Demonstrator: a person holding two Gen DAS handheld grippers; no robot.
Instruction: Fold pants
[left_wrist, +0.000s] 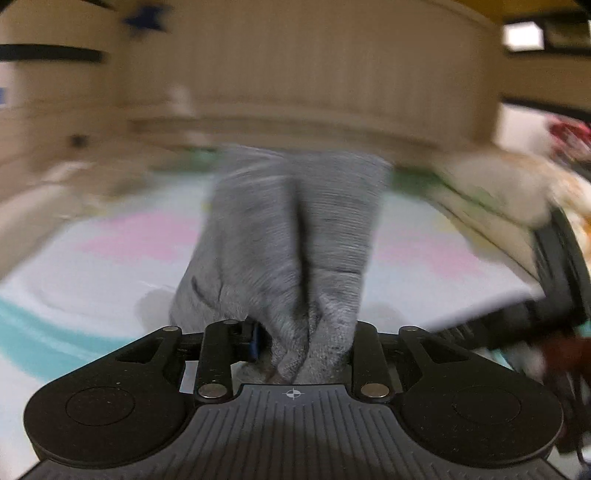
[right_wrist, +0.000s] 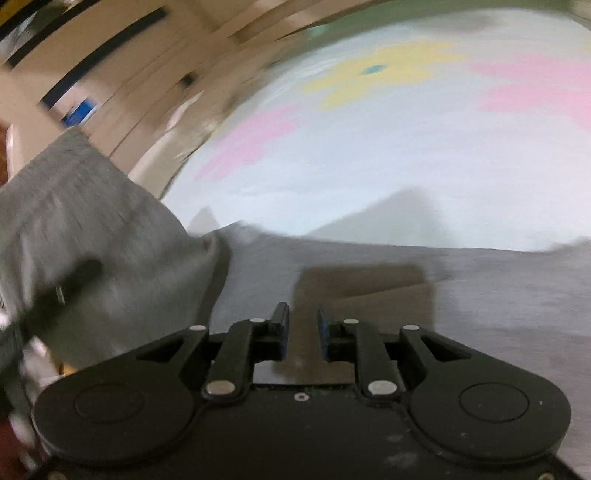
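Pants of grey knit fabric (left_wrist: 291, 236) were bunched in the clamped left gripper (left_wrist: 295, 350) above the pastel-patterned bed sheet (left_wrist: 110, 266), while the right gripper (right_wrist: 303, 332) hovered part-open and empty (best carry the fold over slowly, keeping edges aligned).

Between the fingers of your left gripper (left_wrist: 295, 343) bunches the grey pants (left_wrist: 291, 236): a soft, matt knit cloth with a fine ribbed, heathered weave. Your right gripper (right_wrist: 302, 338) is matt black plastic with dull metal pins and blue pads (right_wrist: 322, 334). Ahead of it the bedsheet (right_wrist: 388, 147) looks like smooth, matt cloth in pastel print. Beyond your left gripper, the wall panelling (left_wrist: 295, 74) looks like pale matt wood.
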